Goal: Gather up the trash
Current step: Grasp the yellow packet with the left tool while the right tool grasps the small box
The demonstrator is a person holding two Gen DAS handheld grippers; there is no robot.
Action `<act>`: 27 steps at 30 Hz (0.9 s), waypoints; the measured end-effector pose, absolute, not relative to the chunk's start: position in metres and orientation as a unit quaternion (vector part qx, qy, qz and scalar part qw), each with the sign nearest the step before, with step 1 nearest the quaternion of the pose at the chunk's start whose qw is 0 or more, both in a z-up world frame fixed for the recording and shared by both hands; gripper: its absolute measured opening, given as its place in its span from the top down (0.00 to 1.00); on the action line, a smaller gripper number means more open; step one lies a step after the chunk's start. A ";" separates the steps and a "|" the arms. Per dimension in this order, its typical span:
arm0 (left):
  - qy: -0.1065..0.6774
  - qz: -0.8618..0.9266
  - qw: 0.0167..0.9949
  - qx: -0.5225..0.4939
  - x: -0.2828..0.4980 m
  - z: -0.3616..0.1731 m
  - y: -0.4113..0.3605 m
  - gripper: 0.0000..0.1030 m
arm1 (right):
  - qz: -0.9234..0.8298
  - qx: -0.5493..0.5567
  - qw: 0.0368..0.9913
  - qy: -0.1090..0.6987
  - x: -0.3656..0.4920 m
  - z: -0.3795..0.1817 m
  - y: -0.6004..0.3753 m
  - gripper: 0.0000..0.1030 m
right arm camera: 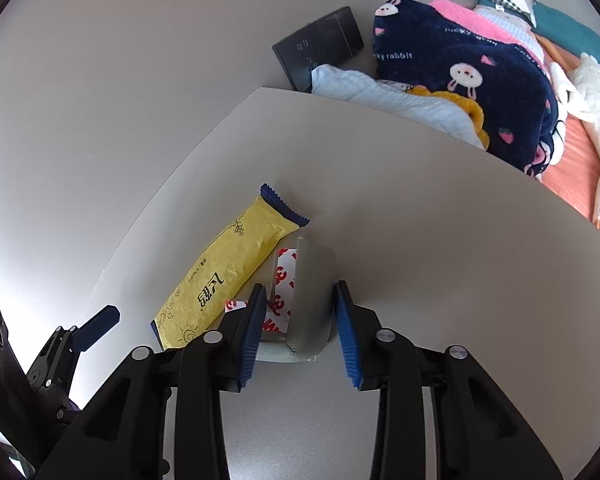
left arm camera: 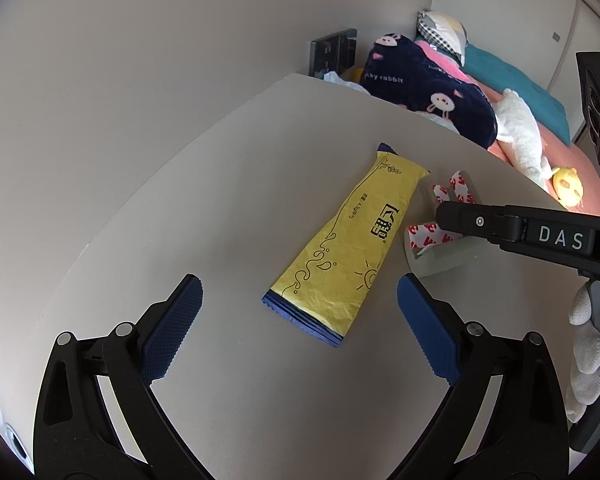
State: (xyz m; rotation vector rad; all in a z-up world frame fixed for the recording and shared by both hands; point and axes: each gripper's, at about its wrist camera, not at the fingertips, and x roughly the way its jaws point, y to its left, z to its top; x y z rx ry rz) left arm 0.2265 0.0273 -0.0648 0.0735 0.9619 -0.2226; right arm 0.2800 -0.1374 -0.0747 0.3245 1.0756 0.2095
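Nothing is collected yet: the yellow wrapper [left arm camera: 332, 240] and the grey tape scrap [right arm camera: 304, 300] both lie on the tabletop [right arm camera: 440, 240]. The right tongs [right arm camera: 300, 320] straddle the scrap, half-closed, grip unconfirmed; the left tongs [left arm camera: 300, 320] hover wide, empty.

Your wrapper [left arm camera: 332, 240] lies flat on the table [left arm camera: 220, 208]; the tape scrap [right arm camera: 300, 300] sits just right of it, touching. Behind the table's far edge, blanket [left arm camera: 428, 88] on the bed [left arm camera: 540, 120].
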 end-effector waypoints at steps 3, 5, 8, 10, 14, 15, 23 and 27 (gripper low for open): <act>0.465 -0.112 0.877 0.041 0.230 -0.067 0.023 0.08 | 0.098 0.154 0.843 0.506 0.279 -0.073 -0.137 0.68; 0.469 -0.114 0.875 0.044 0.232 -0.070 0.021 0.08 | 0.094 0.145 0.848 0.501 0.277 -0.071 -0.135 0.71; 0.475 -0.118 0.871 0.048 0.237 -0.075 0.018 0.09 | 0.083 0.123 0.861 0.486 0.271 -0.065 -0.135 0.75; 0.481 -0.119 0.867 0.056 0.240 -0.078 0.014 0.13 | 0.081 0.122 0.867 0.476 0.268 -0.060 -0.139 0.79; 0.484 -0.119 0.864 0.067 0.243 -0.079 0.011 0.31 | 0.078 0.108 0.872 0.471 0.265 -0.056 -0.144 0.79; 0.484 -0.118 0.865 0.067 0.245 -0.078 0.010 0.35 | 0.078 0.106 0.873 0.470 0.264 -0.056 -0.144 0.79; 0.476 -0.111 0.871 0.043 0.242 -0.069 0.013 0.82 | 0.081 0.090 0.881 0.458 0.252 -0.045 -0.146 0.80; 0.466 -0.118 0.876 0.022 0.235 -0.060 0.012 0.90 | 0.080 0.091 0.884 0.452 0.244 -0.036 -0.151 0.80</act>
